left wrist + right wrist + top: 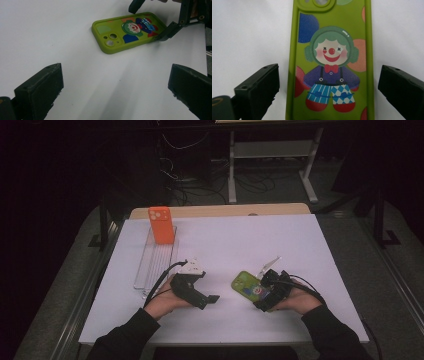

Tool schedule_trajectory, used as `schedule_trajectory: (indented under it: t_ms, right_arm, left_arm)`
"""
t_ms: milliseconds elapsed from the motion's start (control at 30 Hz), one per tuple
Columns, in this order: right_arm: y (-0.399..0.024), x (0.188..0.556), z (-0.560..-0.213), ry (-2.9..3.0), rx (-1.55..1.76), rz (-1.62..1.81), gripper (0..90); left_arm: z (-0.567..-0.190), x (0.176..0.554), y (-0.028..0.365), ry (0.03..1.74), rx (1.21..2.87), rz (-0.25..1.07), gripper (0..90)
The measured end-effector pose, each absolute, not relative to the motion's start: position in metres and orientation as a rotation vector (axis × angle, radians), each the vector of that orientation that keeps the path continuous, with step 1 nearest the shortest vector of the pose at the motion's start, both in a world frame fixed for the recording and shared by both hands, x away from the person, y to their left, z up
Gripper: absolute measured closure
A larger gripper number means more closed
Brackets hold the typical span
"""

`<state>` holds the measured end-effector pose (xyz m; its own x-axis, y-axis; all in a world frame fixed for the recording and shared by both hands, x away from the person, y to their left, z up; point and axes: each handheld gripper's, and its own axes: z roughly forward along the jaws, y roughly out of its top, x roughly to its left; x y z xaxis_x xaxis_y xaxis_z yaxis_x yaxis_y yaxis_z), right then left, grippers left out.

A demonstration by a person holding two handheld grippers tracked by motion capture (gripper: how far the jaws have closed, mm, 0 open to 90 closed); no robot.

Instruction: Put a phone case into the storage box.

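While green phone case [246,284] lies flat on white surface [225,245], lower right of centre in high view, right gripper [269,279] at its near end, pickup not yet made. Left gripper view: left gripper [115,90] jaws wide, empty; case upper centre. Right gripper view: jaws spread astride case, clown print, camera cutout at top.

From my seat the green phone case [332,62] reads as soft matt silicone, smooth, its clown print flat and unglossy. My right gripper [329,87] has jaws of rough black matt plastic, as does my left gripper [115,90]. The white table top [240,240] looks smooth and matt, like paper. At upper left, the orange phone case [161,224] looks matt; its rack [150,265] is clear glossy plastic.
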<state>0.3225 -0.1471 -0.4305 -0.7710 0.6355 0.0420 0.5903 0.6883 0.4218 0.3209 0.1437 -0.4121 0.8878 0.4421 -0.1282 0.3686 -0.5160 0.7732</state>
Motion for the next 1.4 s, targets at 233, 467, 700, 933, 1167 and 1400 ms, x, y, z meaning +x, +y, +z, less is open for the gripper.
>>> schedule_trajectory:
  t_ms: [233,467,700,933,1167,1400]
  right_arm:
    - [-0.146,0.322,-0.435,2.796,1.01,0.621,9.3]
    - [-0.146,0.321,-0.435,2.792,1.004,0.609,11.4]
    - [-0.144,0.32,-0.434,2.794,1.007,0.594,14.2]
    - [-0.144,0.318,-0.434,2.774,1.041,0.592,15.0]
    - [-0.145,0.318,-0.433,2.778,1.031,0.6,15.2]
    - [-0.151,0.321,-0.42,2.76,1.044,0.672,15.3]
  left_arm:
    - [-0.413,0.321,0.143,0.585,2.166,0.101,0.0]
    - [-0.413,0.321,0.143,0.578,2.173,0.1,0.0]
    - [-0.414,0.321,0.143,0.585,2.172,0.095,0.0]
    - [-0.414,0.321,0.143,0.576,2.177,0.101,0.0]
    - [-0.414,0.322,0.143,0.569,2.183,0.101,0.0]
    - [-0.411,0.323,0.143,0.561,2.186,0.097,0.0]
